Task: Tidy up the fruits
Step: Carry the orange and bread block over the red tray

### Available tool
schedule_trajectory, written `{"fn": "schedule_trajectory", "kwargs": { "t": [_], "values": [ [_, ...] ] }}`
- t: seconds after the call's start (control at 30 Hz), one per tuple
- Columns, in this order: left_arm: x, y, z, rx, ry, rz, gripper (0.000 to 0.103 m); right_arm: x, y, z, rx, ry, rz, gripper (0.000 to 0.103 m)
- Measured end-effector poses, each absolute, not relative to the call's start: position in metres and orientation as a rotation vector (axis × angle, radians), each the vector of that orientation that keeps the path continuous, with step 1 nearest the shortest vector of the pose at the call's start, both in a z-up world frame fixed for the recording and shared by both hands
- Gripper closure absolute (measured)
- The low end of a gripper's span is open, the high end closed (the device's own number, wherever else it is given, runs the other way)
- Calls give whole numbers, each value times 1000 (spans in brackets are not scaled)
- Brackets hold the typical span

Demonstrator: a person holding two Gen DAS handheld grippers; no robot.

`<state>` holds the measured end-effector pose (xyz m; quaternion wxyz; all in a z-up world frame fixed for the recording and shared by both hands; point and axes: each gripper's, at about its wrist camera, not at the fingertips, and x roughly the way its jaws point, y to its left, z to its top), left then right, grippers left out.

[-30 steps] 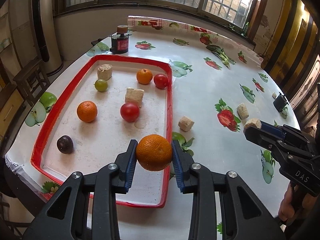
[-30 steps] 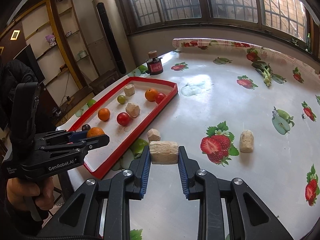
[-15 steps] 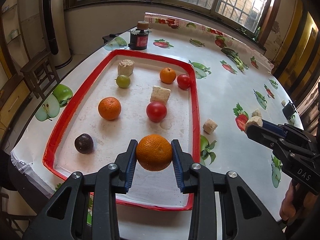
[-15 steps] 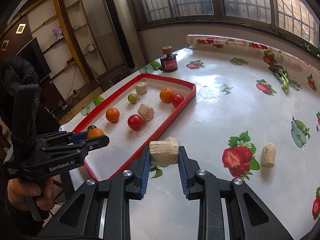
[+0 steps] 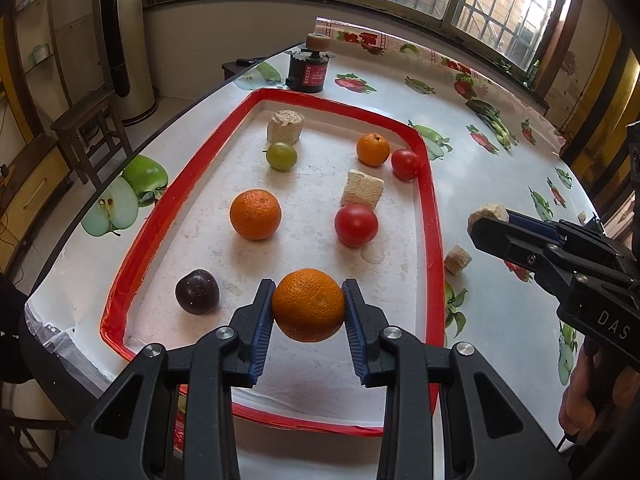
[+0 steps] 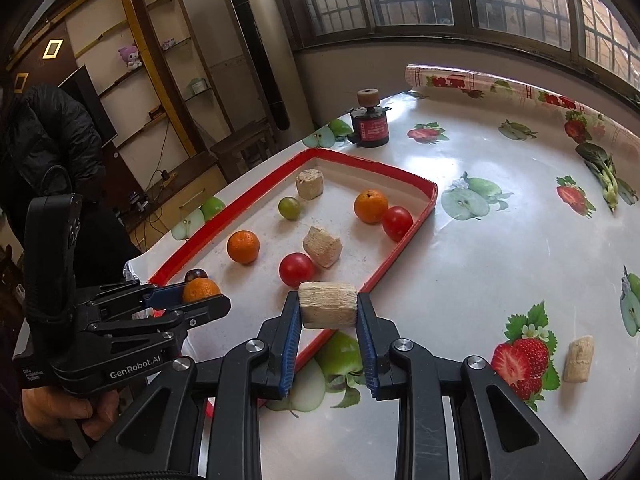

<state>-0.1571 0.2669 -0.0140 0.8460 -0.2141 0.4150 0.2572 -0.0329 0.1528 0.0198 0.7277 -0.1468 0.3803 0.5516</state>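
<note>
My left gripper (image 5: 308,306) is shut on an orange (image 5: 309,305), held above the near end of the red-rimmed tray (image 5: 132,248). In the tray lie two more oranges (image 5: 255,214) (image 5: 373,149), two tomatoes (image 5: 356,225) (image 5: 405,165), a green grape (image 5: 281,155), a dark plum (image 5: 197,291) and two beige blocks (image 5: 362,189) (image 5: 285,126). My right gripper (image 6: 328,311) is shut on a beige block (image 6: 328,305) over the tray's right rim. The left gripper (image 6: 188,294) with its orange (image 6: 200,289) shows at the left of the right wrist view.
A black jar with a cork lid (image 6: 370,122) stands beyond the tray's far end. Loose beige blocks lie on the fruit-print tablecloth: one (image 5: 457,259) just right of the tray, another (image 6: 579,358) at the far right. The table edge (image 5: 80,208) runs along the tray's left side.
Both grippers have moved left, each with its load. The orange now hangs over the tray's inside instead of its right rim. The block has come from over the cloth to the tray's rim.
</note>
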Motion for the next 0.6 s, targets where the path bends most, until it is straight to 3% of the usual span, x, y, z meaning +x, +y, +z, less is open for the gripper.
{"fn": "schedule_trajectory", "kwargs": {
  "t": [0.6],
  "values": [
    [-161, 286, -36, -486, 909, 552, 72, -45, 215, -20, -449, 896, 1262, 76]
  ]
}}
